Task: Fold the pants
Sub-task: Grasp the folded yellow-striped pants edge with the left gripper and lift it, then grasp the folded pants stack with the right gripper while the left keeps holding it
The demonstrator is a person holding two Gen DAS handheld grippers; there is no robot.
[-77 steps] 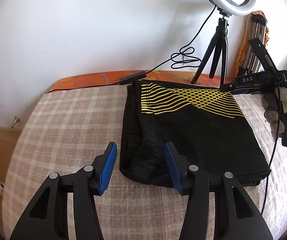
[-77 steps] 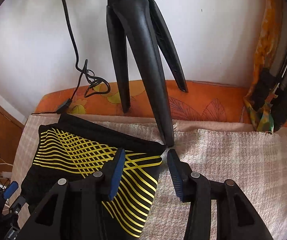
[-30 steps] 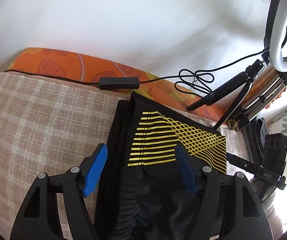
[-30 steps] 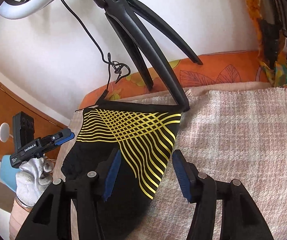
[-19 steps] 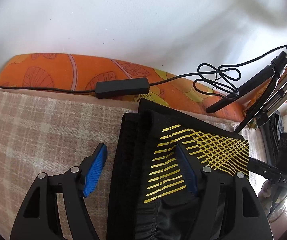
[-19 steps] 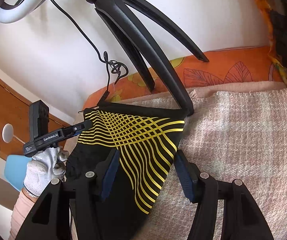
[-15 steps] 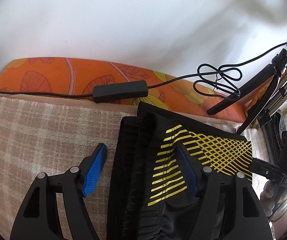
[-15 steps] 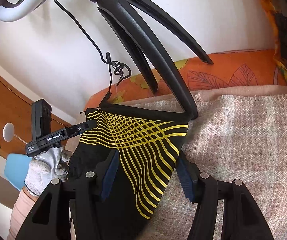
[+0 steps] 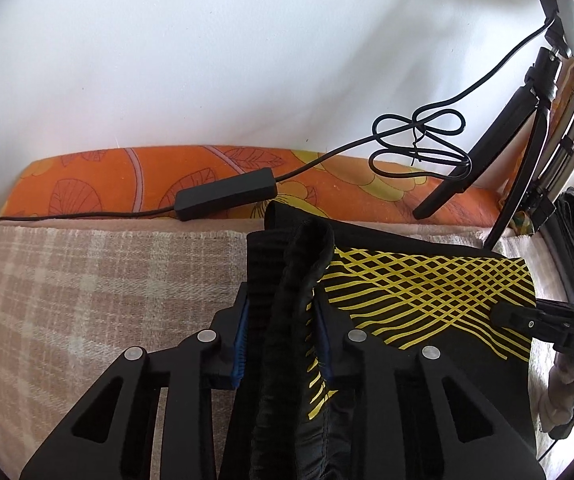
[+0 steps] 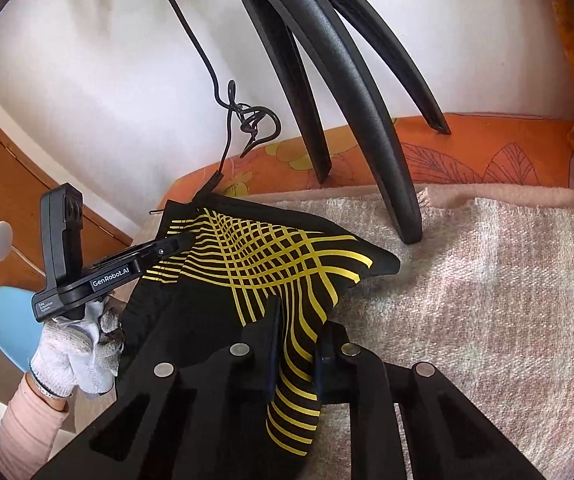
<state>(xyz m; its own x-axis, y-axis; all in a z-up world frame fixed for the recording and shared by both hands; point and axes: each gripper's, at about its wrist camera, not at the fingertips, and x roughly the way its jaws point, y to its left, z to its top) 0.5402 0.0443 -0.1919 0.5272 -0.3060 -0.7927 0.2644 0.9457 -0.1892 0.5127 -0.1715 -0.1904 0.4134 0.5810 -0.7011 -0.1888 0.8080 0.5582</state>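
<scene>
Black pants (image 9: 427, 292) with a yellow line pattern lie folded on a plaid blanket (image 9: 87, 280), near the wall. The left gripper (image 9: 283, 332) is clamped on the bunched waistband edge, the right gripper (image 10: 295, 344) clenched on the patterned corner, which lifts off the blanket. A tripod (image 10: 351, 92) stands just behind, its cable (image 9: 419, 140) trailing along an orange cushion (image 9: 127, 188).
</scene>
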